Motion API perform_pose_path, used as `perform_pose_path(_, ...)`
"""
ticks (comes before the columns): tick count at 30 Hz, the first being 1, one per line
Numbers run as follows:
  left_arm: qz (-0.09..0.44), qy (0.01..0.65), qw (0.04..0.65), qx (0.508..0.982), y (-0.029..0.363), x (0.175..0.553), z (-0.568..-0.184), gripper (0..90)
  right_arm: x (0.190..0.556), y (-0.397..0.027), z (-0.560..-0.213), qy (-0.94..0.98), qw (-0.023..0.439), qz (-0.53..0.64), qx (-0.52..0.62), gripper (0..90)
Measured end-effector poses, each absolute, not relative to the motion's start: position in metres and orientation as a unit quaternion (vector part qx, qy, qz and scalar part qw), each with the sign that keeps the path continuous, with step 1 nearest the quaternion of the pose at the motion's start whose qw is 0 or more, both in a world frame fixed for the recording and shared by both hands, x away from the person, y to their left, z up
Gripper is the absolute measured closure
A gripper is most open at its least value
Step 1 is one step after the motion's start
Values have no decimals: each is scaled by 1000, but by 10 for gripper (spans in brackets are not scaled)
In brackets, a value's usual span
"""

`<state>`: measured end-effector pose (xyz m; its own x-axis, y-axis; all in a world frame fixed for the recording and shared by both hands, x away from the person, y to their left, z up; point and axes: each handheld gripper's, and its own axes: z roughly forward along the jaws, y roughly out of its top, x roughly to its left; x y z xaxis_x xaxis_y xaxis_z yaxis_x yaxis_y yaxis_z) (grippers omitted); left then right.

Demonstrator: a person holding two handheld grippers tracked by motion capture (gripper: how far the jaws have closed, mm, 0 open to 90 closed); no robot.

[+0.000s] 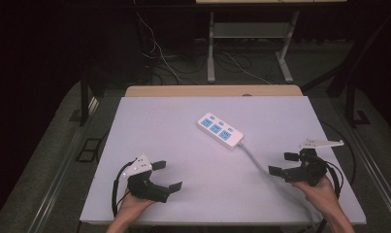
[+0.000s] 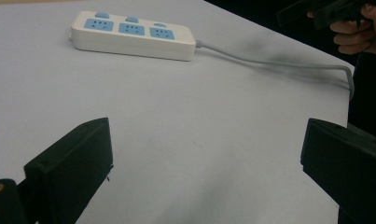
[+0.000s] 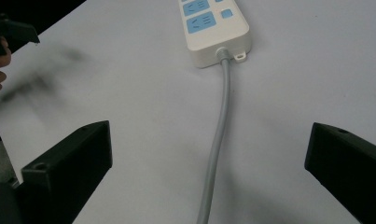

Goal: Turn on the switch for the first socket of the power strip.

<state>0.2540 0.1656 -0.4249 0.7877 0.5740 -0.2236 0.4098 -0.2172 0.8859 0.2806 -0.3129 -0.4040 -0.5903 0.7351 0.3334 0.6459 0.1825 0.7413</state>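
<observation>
A: Power strip [image 1: 220, 130] first: from the high view it lies flat, a little beyond the middle of the table [image 1: 159, 121], angled toward the far left corner, and its grey cord [image 1: 261, 167] runs back to the near right corner and over the near edge. Your left gripper [image 1: 165, 175] hovers near the near left corner and your right gripper [image 1: 279, 163] near the right edge, both well apart from the strip.

B: How will it handle?

A: I judge it a light, rigid plastic shell, smooth and likely slippery on this surface. The cord is soft and will drag or swing it, so take the body across its long sides, not the cord.

B: And in the left gripper view?

A: Your jaws stand wide apart, holding and touching nothing. The power strip [image 2: 132, 35] lies ahead, toward the far edge, with three blue sockets facing up. The cord [image 2: 274, 60] trails off toward your other hand [image 2: 360, 32].

B: The right gripper view?

A: Again your jaws are spread wide and empty. The cord [image 3: 218, 140] runs straight up between them, untouched, to the near end of the power strip [image 3: 213, 30].
</observation>
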Motion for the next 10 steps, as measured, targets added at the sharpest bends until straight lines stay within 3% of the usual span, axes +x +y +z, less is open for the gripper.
perform_pose_path(10,76,318,537,778,165,255,-426,8,258,-317,-418,768,50,452,451,2)
